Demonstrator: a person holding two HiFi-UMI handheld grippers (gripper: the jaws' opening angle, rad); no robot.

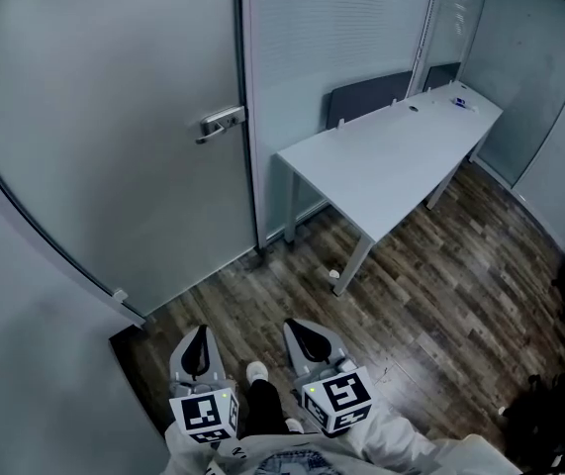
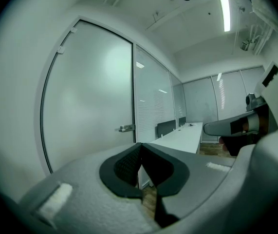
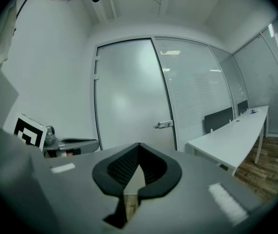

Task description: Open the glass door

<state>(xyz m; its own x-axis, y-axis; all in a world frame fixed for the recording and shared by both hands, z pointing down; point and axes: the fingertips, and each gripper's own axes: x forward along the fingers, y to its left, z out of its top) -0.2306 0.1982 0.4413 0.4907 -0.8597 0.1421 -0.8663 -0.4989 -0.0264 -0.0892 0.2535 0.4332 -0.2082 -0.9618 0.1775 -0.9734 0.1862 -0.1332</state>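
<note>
A frosted glass door (image 1: 94,137) stands closed ahead on the left, with a metal lever handle (image 1: 223,122) at its right edge. In the head view both grippers are low and well short of the door. My left gripper (image 1: 200,332) is shut with nothing in it. Beside it, my right gripper (image 1: 294,325) also has its jaws together and empty. The left gripper view shows the left gripper (image 2: 139,145) pointing towards the door (image 2: 90,96) and its handle (image 2: 126,128). In the right gripper view, the handle (image 3: 164,125) sits far beyond the right gripper (image 3: 139,146).
A long white desk (image 1: 391,156) stands to the door's right, with dark chairs (image 1: 366,97) behind it. A glass partition with blinds (image 1: 331,38) adjoins the door. The floor (image 1: 430,285) is dark wood. Dark bags (image 1: 559,414) lie at the lower right.
</note>
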